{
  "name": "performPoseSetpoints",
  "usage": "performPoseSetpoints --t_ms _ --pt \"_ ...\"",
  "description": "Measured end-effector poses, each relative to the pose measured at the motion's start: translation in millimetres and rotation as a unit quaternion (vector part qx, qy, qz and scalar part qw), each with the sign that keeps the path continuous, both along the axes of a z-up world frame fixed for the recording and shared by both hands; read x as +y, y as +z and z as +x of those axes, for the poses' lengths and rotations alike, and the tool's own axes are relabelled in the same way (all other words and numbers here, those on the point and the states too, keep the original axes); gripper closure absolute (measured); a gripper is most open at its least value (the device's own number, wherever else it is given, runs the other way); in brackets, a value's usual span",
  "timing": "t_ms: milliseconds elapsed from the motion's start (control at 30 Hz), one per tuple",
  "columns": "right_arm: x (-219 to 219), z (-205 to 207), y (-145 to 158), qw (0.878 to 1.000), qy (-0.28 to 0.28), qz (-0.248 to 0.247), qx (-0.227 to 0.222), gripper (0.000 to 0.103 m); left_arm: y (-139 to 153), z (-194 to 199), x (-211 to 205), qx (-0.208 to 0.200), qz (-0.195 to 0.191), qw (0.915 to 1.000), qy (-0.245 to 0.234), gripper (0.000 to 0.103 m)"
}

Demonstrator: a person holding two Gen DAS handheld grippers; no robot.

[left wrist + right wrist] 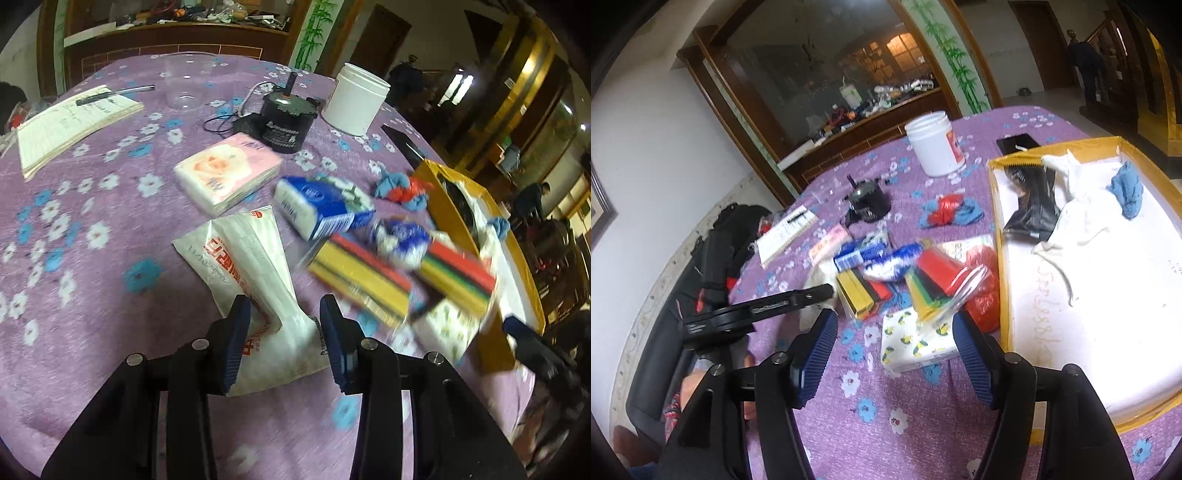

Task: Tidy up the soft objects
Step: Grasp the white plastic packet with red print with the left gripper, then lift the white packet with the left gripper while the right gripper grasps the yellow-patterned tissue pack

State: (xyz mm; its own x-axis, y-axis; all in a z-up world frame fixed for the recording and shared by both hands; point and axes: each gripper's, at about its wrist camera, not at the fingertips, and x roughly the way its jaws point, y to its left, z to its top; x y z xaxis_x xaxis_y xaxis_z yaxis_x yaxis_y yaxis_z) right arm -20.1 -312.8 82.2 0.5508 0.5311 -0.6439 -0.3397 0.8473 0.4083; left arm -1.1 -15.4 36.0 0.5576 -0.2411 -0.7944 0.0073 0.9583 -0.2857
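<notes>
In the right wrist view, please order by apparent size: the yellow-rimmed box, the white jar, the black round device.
1. yellow-rimmed box, by far the largest.
2. white jar.
3. black round device, smallest.
The box lies nearest the camera, which exaggerates its size.

Colours on my purple table (110,295)

Its cloth carries white and blue flowers; I see a pink tissue pack (227,173), a white jar (354,99), a yellow-edged box (1001,258).

Far side of table: white jar (355,99), black round device (283,122) with cord, clear cup (185,84) — notepad (70,125) with pen (114,95) far left.
</notes>
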Motion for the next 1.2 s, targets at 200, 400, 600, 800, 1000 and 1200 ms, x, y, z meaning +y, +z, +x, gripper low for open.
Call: performPoseSetpoints --t_ms 200,400,600,800,1000,1200 --pt "29 -1 -10 0.996 0.018 -0.086 -0.004 0.029 0 -30 18 -0.006 -0.011 0.9999 -0.01 0.066" --pt "67 8 -26 0.972 0.024 -0.232 -0.025 0.023 -1 -32 14 -0.014 -0.004 0.9998 -0.015 0.066" --pt "70 18 -45 0.966 0.017 -0.259 -0.016 0.018 -5 -29 16 -0.015 -0.013 0.9997 -0.01 0.063" --pt "67 1 -31 0.979 0.054 -0.195 -0.03 0.069 -1 -35 3 -0.012 0.004 0.9991 -0.041 0.064" --pt "70 -11 -27 0.982 0.094 -0.163 -0.014 0.062 0 -33 1 0.001 0.036 0.9989 -0.03 0.047" --pt "58 -7 -17 0.978 0.037 -0.2 -0.046 0.01 -3 -25 -11 -0.003 0.055 0.9981 -0.029 0.03"
